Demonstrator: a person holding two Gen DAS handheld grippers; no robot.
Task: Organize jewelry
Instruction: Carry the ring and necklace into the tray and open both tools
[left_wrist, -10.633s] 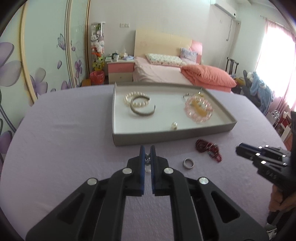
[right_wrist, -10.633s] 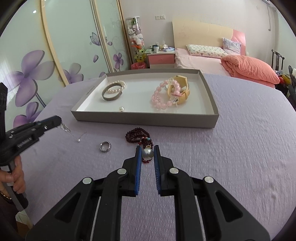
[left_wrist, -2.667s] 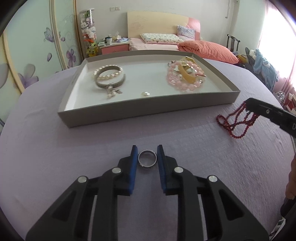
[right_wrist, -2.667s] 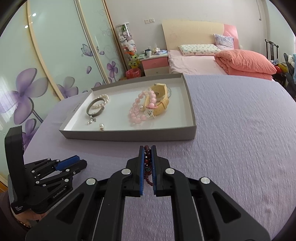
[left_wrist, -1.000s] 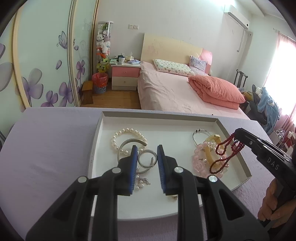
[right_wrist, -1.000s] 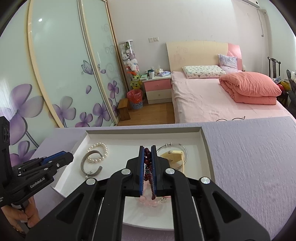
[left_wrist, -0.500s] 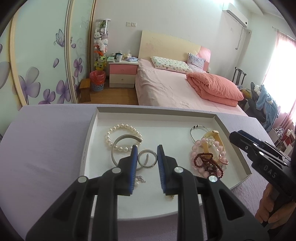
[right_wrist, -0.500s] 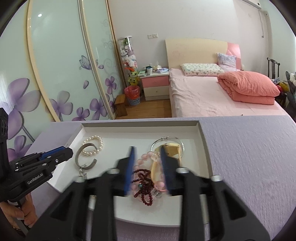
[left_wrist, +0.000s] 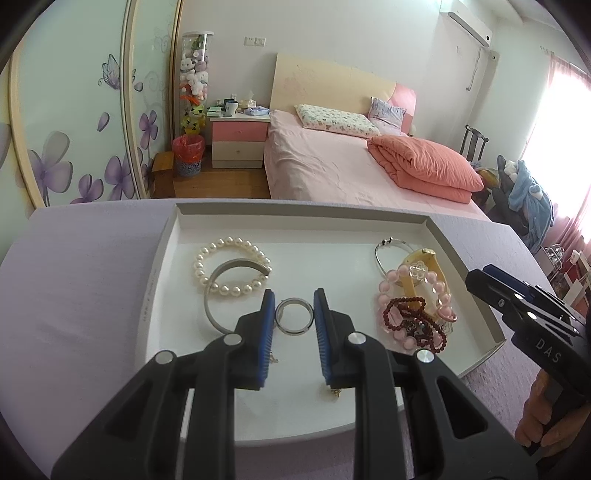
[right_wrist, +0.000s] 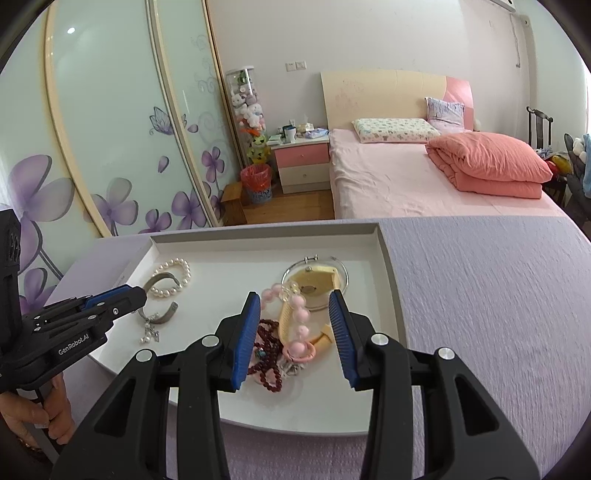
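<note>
My left gripper (left_wrist: 294, 322) pinches the silver ring (left_wrist: 294, 321) between its blue pads above the white tray (left_wrist: 300, 208), just right of the open silver bangle (left_wrist: 221, 275) and pearl bracelet (left_wrist: 231, 246), while my right gripper (right_wrist: 294, 330) stands open and empty over the dark red bead string (right_wrist: 266, 343), which lies in the tray's near right part against the pink bead bracelet (right_wrist: 300, 323). I judge that a high release could let the ring bounce, roll under the bangle or hop the low rim, and a careless right withdrawal could snag the beads. Readable writing: "GenRobot.AI" on the left gripper, "DAS" on the right.
</note>
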